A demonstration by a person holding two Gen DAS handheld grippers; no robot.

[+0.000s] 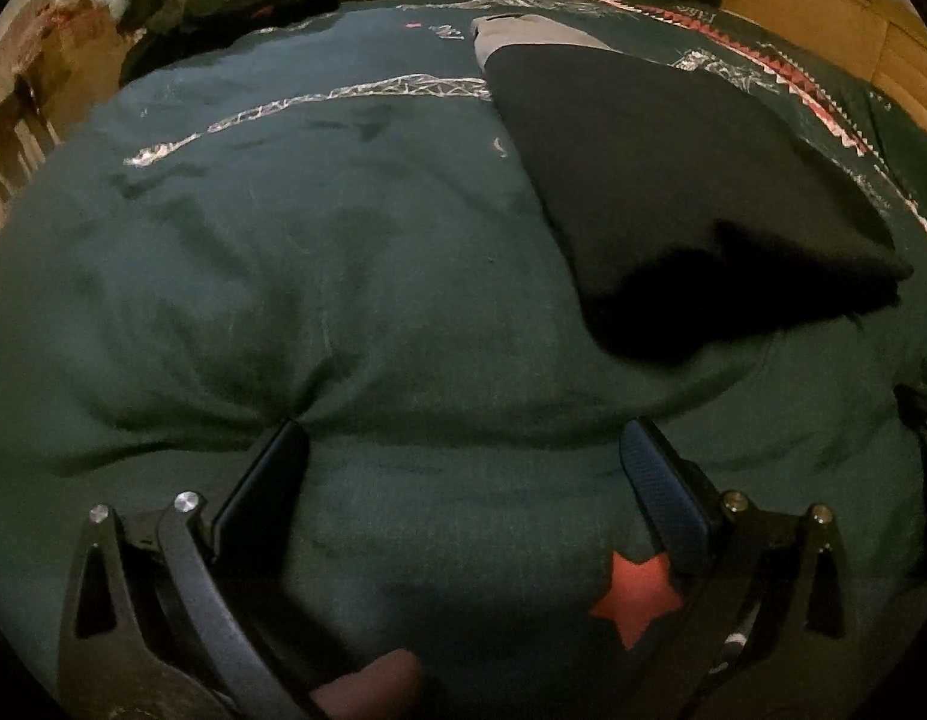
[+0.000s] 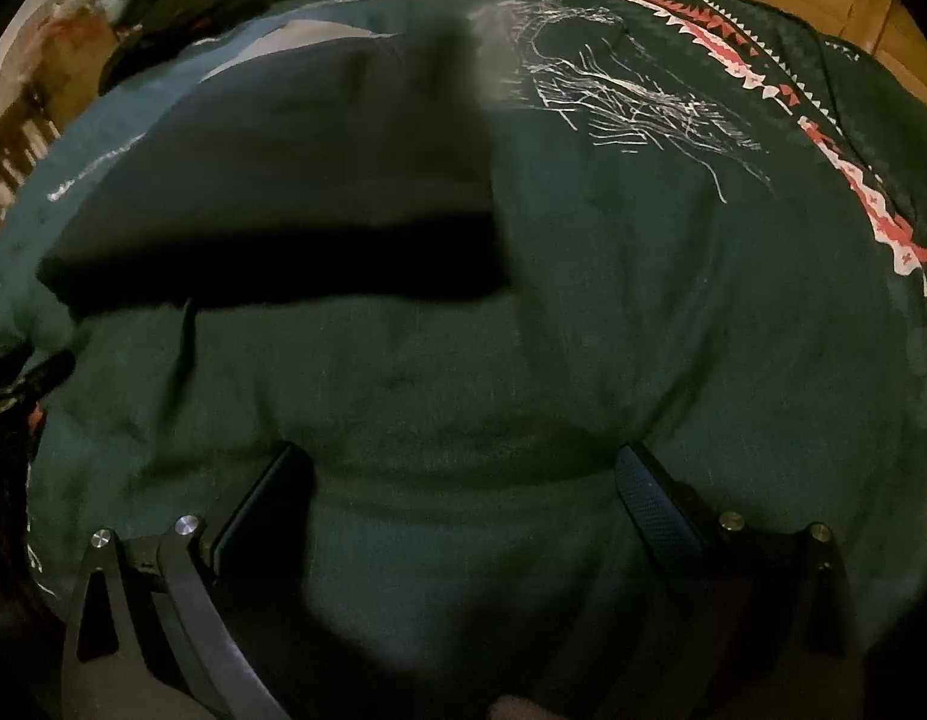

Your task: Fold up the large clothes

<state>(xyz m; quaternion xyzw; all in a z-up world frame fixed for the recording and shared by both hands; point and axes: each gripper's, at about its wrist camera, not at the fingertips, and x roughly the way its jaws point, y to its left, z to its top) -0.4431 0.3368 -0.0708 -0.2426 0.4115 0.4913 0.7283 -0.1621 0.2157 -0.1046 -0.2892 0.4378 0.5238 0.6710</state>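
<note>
A folded black garment (image 1: 685,204) with a grey layer under its far end lies on a dark green bed cover (image 1: 295,252). In the right wrist view the garment (image 2: 295,180) lies ahead and to the left. My left gripper (image 1: 463,438) is open, its fingers pressing into the green cover, with the garment ahead to the right. My right gripper (image 2: 463,462) is open and empty, its fingers also pressing into the cover just in front of the garment's near edge. Neither gripper touches the garment.
The green cover (image 2: 643,300) has white line patterns and a red and white zigzag border (image 2: 847,180) at the right. A red star (image 1: 637,600) shows by my left gripper. Dark clothes (image 1: 235,6) are piled at the far left. Wooden panels (image 1: 823,6) stand at the far right.
</note>
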